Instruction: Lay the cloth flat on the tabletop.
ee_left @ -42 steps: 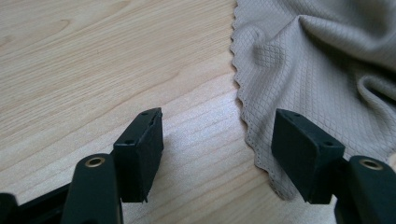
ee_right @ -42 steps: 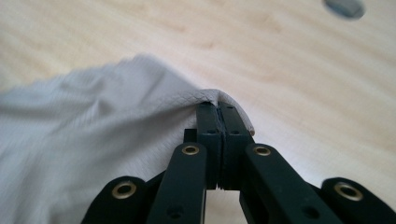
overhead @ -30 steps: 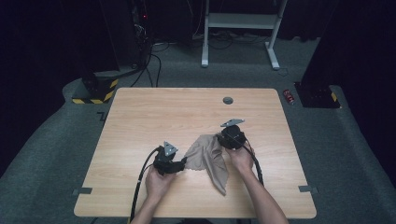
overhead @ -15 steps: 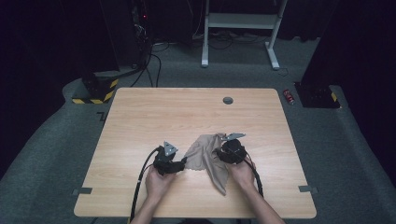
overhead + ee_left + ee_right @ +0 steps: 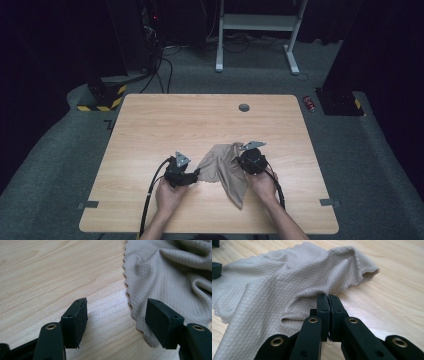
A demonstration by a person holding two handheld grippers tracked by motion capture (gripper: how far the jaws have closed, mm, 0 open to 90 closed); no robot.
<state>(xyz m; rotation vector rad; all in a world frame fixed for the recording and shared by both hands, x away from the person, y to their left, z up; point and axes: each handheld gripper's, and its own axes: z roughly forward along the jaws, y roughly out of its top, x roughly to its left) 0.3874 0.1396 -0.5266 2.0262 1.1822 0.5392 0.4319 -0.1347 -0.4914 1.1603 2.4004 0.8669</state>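
My right tongs (image 5: 329,298) are clenched on the cloth (image 5: 274,290): the two jaws have just been closing and now meet with a fold of the fabric's edge pinched between their tips. In the right gripper view the cloth rises from that pinch into a ridge ahead of the jaws and spreads away to their left, with one curled corner lying on the table (image 5: 397,277) ahead and to the right. The weave shows a fine diamond pattern and a small scalloped hem.

My left tongs (image 5: 116,315) are released, jaws standing wide apart and low over the wood. In the left gripper view the cloth's (image 5: 170,272) scalloped edge runs just inside the right-hand jaw, and that jaw sits over the fabric's margin; I cannot tell whether it touches. The other jaw is over bare wood, well clear of the cloth.

From the high view the cloth (image 5: 225,167) lies crumpled between the two tongs, with a tail trailing toward my side of the table (image 5: 150,125). The left tongs (image 5: 192,175) point at its near-left edge; the right tongs (image 5: 246,161) sit at its right side, in my right hand (image 5: 262,185). My left hand (image 5: 170,195) holds its gripper level beside the cloth.
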